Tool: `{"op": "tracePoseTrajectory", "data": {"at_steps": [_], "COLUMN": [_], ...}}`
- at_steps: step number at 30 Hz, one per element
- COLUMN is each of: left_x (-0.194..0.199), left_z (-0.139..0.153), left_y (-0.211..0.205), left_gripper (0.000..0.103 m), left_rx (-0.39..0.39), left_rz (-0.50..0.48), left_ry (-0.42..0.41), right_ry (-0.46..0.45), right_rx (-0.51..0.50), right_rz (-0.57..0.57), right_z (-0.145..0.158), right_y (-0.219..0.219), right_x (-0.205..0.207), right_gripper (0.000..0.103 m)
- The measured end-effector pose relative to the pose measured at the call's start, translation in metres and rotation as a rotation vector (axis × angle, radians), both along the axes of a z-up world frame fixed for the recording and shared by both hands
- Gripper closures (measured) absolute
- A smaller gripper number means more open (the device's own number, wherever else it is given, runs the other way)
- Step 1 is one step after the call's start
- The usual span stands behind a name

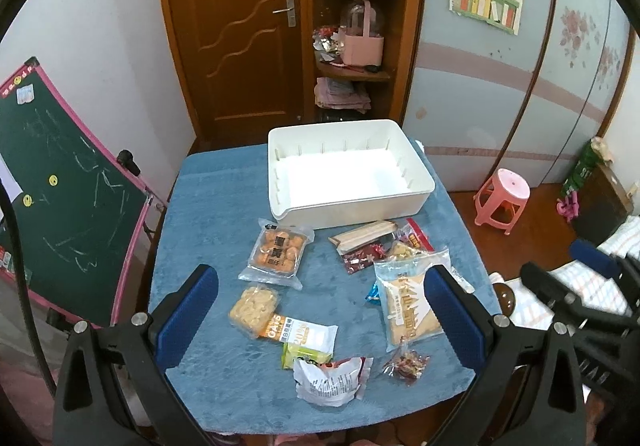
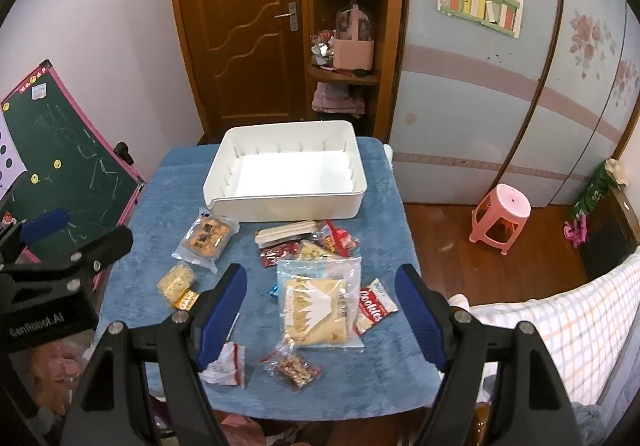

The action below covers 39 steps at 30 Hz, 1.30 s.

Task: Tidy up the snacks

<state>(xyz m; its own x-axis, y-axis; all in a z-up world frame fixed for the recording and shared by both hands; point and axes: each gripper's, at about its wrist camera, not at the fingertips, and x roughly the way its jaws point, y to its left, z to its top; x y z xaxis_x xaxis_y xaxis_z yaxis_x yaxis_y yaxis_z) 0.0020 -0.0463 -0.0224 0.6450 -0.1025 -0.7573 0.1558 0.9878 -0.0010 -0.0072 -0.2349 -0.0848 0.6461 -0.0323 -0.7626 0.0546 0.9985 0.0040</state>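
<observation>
Bedroom corner: wooden door [image 1: 240, 26] and corner shelf behind, small bench under a blue plush cloth [image 1: 224, 386].

Left gripper [image 1: 320, 322]: jaws wide, nothing between the blue ribbed pads, hovering over the near half of the bench. Below it lie a clear pack of pale crumbly biscuits [image 1: 254, 308], touching an orange-and-white oat bar wrapper [image 1: 306, 334], and a crumpled white foil pouch [image 1: 330, 382] at the near edge. Farther out, a clear tray pack of round golden cakes [image 1: 276, 252], flat on the cloth.

Right gripper [image 2: 320, 318]: jaws wide, empty, pads either side of a large clear bag holding a flat tan pastry [image 2: 316, 310] with a white mountain print. Just right of that bag, partly under it, a white-and-red cookies packet [image 2: 376, 306]. Near edge: small clear sachet of reddish nuts [image 2: 294, 366]. Beyond the big bag, a loose heap: pale stick-shaped wrapped bar [image 2: 286, 232], dark red sachet [image 2: 278, 254] and red-and-white pouch [image 2: 340, 238], overlapping one another.

White plastic bin [image 1: 416, 166], rectangular, rounded corners, ribbed slots along the inner walls, sits at the far side of the bench, interior bare. All snacks lie outside it, on the cloth in front.

Off bench: green chalkboard [image 1: 64, 186] with pink frame to the left, pink plastic stool [image 2: 500, 216] on the wooden floor to the right, checked fabric [image 2: 580, 326] near right.
</observation>
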Motion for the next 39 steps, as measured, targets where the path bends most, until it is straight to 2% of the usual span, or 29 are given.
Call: {"op": "tracePoseTrajectory", "data": {"at_steps": [3,8,11,14,26,35,39], "left_x": [-0.002,0.000,0.005,0.005,0.016,0.010,0.007], "left_z": [-0.013,-0.042,-0.063,-0.077,-0.123,-0.156,-0.178], "left_y": [-0.010,-0.016,-0.020,-0.025,-0.020,0.009,0.024], "left_gripper": [0.001,0.001,0.006,0.006,0.006,0.006,0.006], "left_rx": [0.007,-0.067,-0.095,-0.077,-0.010,-0.009,-0.022], "left_rz": [-0.018,-0.022,-0.002,0.007,0.057,0.109,0.104], "left_ry": [0.001,0.066,0.110,0.097,0.132,0.181,0.249], "right_ry": [-0.006,-0.006,0.004,0.012,0.098,0.209,0.280], "right_rx": [0.013,0.035,0.057,0.051,0.086,0.099,0.125], "right_rz": [0.003,0.004,0.011,0.018,0.086,0.114,0.106], "right_z": [-0.006,-0.021,-0.034,-0.046,-0.099,-0.143,-0.162], "right_y": [-0.012,-0.032,-0.043,-0.048,-0.060,-0.063,-0.066], "right_x": [0.001,0.006,0.007,0.008,0.007,0.000,0.003], "right_gripper": [0.026,0.026,0.026,0.026,0.026,0.026,0.026]}}
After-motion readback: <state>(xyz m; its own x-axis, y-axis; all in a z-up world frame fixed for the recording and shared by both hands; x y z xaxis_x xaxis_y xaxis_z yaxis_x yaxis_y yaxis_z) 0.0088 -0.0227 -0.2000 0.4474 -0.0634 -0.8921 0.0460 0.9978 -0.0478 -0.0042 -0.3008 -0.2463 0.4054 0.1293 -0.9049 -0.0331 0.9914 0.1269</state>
